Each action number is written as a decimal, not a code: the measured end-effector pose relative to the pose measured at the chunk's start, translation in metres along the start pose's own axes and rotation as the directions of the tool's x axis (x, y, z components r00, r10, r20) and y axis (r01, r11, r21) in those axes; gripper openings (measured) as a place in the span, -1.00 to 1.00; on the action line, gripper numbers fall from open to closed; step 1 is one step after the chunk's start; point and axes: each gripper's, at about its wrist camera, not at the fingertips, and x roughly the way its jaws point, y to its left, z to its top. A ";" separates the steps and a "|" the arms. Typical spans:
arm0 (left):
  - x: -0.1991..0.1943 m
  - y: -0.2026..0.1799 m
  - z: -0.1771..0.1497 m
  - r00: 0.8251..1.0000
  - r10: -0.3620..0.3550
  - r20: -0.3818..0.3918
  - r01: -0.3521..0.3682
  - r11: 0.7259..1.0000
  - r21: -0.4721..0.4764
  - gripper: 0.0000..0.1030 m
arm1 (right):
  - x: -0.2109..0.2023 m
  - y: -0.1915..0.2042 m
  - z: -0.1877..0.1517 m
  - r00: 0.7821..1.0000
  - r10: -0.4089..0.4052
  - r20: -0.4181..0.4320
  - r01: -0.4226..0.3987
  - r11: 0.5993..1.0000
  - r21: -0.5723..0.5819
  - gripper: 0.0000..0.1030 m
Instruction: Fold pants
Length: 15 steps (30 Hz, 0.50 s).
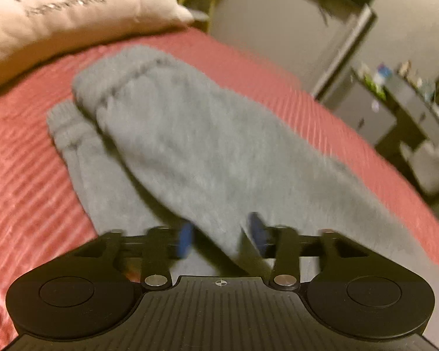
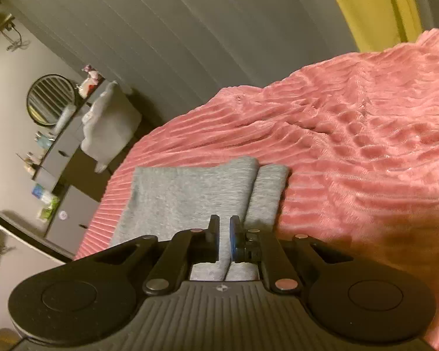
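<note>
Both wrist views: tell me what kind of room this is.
Most likely a bedroom. The grey pants lie on a bed under a pink ribbed bedspread, a cream pillow sits at one end, and a dresser with a round mirror stands alongside.

The gray pants (image 1: pixel 190 146) lie on the pink bed cover (image 1: pixel 20 161). They are soft and fuzzy, folded over so one part rests on top of another. Two ribbed ends (image 2: pixel 228 184) sit side by side, touching.
</note>
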 end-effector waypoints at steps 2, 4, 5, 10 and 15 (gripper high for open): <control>0.002 0.002 0.005 0.999 0.020 0.045 -0.018 0.999 -0.036 0.38 | 0.010 -0.004 0.004 0.998 0.019 -0.065 -0.019 1.000 0.007 -0.49; 0.008 0.006 0.008 0.999 0.006 0.031 -0.004 0.998 -0.056 0.41 | 0.024 -0.009 0.005 0.984 0.050 -0.169 -0.044 0.998 0.041 -0.49; 0.013 0.008 0.009 1.000 0.004 0.015 -0.003 0.997 -0.074 0.41 | 0.028 -0.012 0.004 0.978 0.067 -0.200 -0.057 0.997 0.056 -0.49; 0.023 0.010 0.008 1.000 -0.004 -0.017 0.003 0.997 -0.081 0.25 | 0.036 -0.013 0.008 0.969 0.092 -0.231 -0.079 0.995 0.064 -0.49; 0.028 0.014 0.010 0.999 -0.026 -0.035 0.023 0.995 -0.095 0.10 | 0.045 -0.007 0.017 0.973 0.070 -0.221 -0.067 0.997 0.023 -0.46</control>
